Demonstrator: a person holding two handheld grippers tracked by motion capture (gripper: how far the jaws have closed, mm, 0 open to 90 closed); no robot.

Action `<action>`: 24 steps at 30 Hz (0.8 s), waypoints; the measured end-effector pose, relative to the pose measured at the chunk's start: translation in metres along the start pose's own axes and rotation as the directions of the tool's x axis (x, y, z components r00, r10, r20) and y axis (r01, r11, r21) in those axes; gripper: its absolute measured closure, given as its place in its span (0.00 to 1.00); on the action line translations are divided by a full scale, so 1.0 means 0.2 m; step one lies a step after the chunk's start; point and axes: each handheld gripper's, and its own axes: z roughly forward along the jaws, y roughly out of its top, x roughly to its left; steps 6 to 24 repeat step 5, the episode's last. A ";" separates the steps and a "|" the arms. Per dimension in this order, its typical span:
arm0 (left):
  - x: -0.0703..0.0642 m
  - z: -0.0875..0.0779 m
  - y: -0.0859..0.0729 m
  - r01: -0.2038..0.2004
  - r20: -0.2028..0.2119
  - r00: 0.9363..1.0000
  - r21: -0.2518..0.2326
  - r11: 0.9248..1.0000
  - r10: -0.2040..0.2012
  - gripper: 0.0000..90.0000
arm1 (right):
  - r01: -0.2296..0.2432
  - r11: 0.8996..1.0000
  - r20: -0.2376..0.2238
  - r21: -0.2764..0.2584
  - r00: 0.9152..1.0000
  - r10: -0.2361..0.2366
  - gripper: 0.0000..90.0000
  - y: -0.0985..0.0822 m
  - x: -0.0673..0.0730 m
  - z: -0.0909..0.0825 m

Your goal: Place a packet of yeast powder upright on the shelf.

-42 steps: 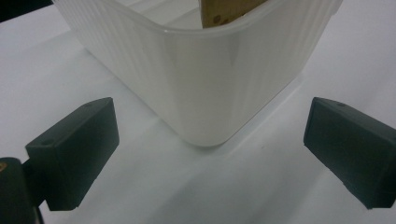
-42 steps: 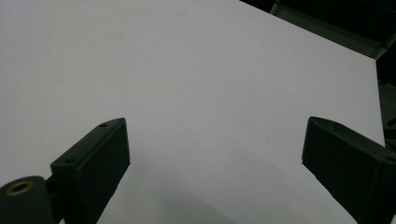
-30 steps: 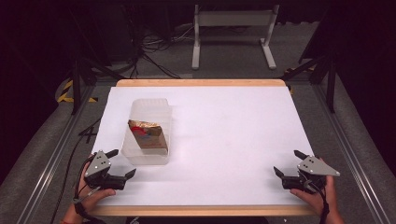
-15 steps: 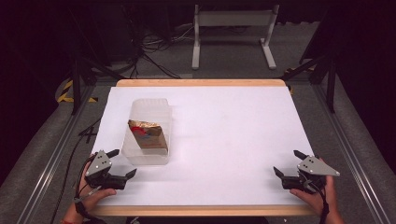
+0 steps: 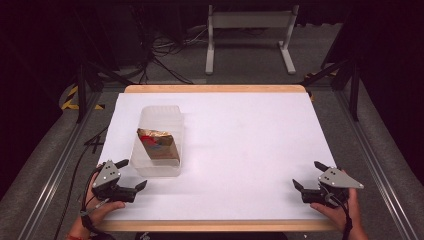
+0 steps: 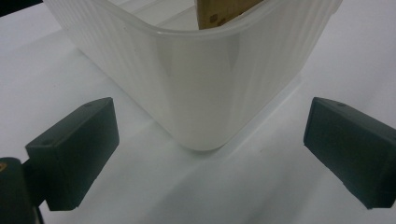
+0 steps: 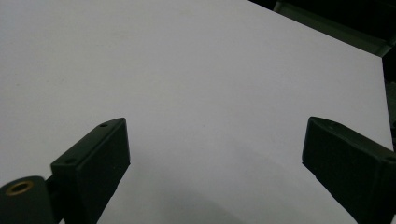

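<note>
A translucent white plastic container (image 5: pixel 150 116) stands on the left half of the white table (image 5: pixel 240 145), with a brown packet (image 5: pixel 159 145) marked in red lying inside it. My left gripper (image 5: pixel 132 173) rests open just in front of the container's near corner, not touching it. In the left gripper view that rounded corner (image 6: pixel 205 93) sits between and beyond the open gripper (image 6: pixel 210 154), and the packet's edge (image 6: pixel 224 9) peeks over the rim. My right gripper (image 5: pixel 306 174) lies open near the table's front right with nothing in it; its gripper view (image 7: pixel 215 172) looks across bare tabletop.
The table has a wooden border (image 5: pixel 215 88) at the far edge. Beyond it on the floor stand a white frame (image 5: pixel 247 35) and loose cables (image 5: pixel 165 55). Metal rails (image 5: pixel 50 170) run along both sides of the table.
</note>
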 end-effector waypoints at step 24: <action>0.00 0.00 0.00 0.006 -0.004 1.000 -0.003 1.000 -0.006 0.05 | 0.000 1.000 -0.007 -0.001 1.000 0.000 0.09 0.00 0.00 0.00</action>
